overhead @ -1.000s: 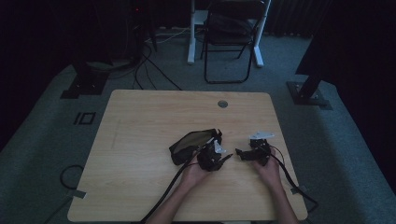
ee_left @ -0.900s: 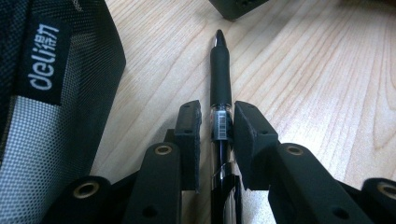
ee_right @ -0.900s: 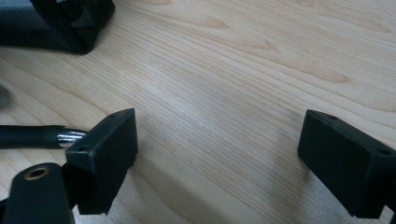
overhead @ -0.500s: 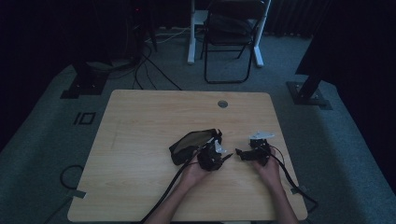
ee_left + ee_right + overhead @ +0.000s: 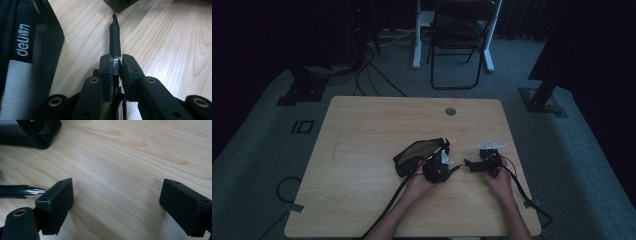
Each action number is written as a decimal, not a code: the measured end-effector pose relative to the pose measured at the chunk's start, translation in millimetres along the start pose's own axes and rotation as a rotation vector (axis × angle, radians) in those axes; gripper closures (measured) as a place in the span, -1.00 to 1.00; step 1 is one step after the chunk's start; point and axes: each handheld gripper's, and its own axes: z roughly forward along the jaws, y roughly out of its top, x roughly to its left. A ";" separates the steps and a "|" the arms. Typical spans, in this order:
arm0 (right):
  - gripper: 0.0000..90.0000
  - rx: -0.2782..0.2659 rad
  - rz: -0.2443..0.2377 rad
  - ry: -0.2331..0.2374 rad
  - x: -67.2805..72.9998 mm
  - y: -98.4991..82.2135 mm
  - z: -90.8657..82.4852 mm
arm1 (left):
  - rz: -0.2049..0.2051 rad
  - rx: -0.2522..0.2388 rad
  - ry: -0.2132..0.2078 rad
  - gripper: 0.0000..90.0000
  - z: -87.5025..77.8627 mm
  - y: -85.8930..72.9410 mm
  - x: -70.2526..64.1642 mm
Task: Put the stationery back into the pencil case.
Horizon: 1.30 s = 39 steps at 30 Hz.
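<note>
Left gripper point(image 5: 115, 65) clamped on black pen point(image 5: 114, 37), jaws having just closed on its barrel, pen tip pointing toward right gripper point(image 5: 116, 202), black mesh pouch point(image 5: 23, 47) just beside on wooden table point(image 5: 377, 125), right gripper jaws apart, nothing between them.

At the left of the left gripper view we read the white brand word "deli", followed by characters we cannot make out, on a black label point(image 5: 23, 40) on the mesh pouch point(image 5: 22, 82). The pen point(image 5: 115, 37) carries a barcode sticker, unreadable.
</note>
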 end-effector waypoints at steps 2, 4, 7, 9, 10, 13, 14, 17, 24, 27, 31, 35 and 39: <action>-0.73 0.000 0.000 0.000 0.0 0.0 0.0 | 0.001 -0.001 0.002 0.76 -1.1 -0.2 -0.2; -0.73 0.000 0.001 0.000 0.1 0.0 0.0 | 0.004 -0.001 0.003 0.76 -1.9 -0.5 -0.2; -0.73 0.000 0.001 0.000 0.1 0.0 0.0 | 0.003 -0.011 0.005 0.76 -4.3 -0.1 -1.0; -0.73 -0.001 0.001 0.000 0.1 0.0 0.0 | 0.006 -0.014 0.007 0.76 -5.9 0.4 -1.3; -0.73 -0.001 0.001 0.000 0.1 0.0 0.0 | 0.008 -0.017 0.007 0.76 -6.9 0.6 -1.4; -0.73 0.000 0.002 0.000 0.1 0.0 0.1 | 0.012 -0.026 0.011 0.76 -10.2 1.4 -2.1; -0.73 -0.001 0.002 0.000 0.1 0.0 0.1 | 0.013 -0.027 0.012 0.76 -11.4 1.7 -2.4; -0.73 -0.001 0.001 0.000 0.1 0.0 0.0 | 0.020 -0.034 0.014 0.76 -14.9 2.4 -2.7; -0.73 -0.001 0.002 0.000 0.1 0.0 0.1 | 0.026 -0.049 0.017 0.76 -21.6 4.4 -3.8; -0.73 -0.001 0.002 0.000 0.1 0.0 0.1 | 0.033 -0.052 0.018 0.76 -24.3 4.9 -5.4; -0.73 -0.001 0.002 0.000 0.1 0.0 0.1 | 0.039 -0.063 0.017 0.76 -28.1 5.9 -7.1; -0.73 -0.001 0.002 0.000 0.1 0.0 0.1 | 0.043 -0.071 0.015 0.76 -31.8 6.8 -7.7; -0.73 -0.001 0.002 0.000 0.1 0.0 0.1 | 0.046 -0.078 0.015 0.76 -35.4 7.5 -7.8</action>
